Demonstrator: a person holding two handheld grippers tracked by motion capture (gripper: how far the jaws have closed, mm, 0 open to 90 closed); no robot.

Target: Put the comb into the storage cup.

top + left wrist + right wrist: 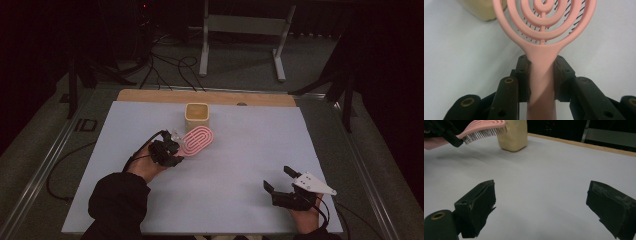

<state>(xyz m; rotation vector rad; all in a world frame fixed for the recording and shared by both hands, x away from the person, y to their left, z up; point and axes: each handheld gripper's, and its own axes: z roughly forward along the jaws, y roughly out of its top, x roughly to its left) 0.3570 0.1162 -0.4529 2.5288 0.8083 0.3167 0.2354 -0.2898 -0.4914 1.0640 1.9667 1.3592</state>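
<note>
A pink hairbrush (198, 140) with an oval ringed head hangs above the white table, bristles down. My left gripper (176, 148) is shut on its handle; in the left gripper view both pads (524, 75) press the pink handle (541, 75) from either side. The brush head (486, 126) reaches toward a cream-yellow cup (197, 116) standing at the back middle of the table, also seen as the cup (512, 135) in the right gripper view. My right gripper (278, 179) rests low at the front right, jaws wide open with nothing between them (541, 205).
The white table sheet (240, 155) has a wooden strip (150, 95) along its far edge. Beyond it, on the dark floor, lie cables (170, 65) and a white metal stand (245, 30). Metal rails (45, 165) run along both sides.
</note>
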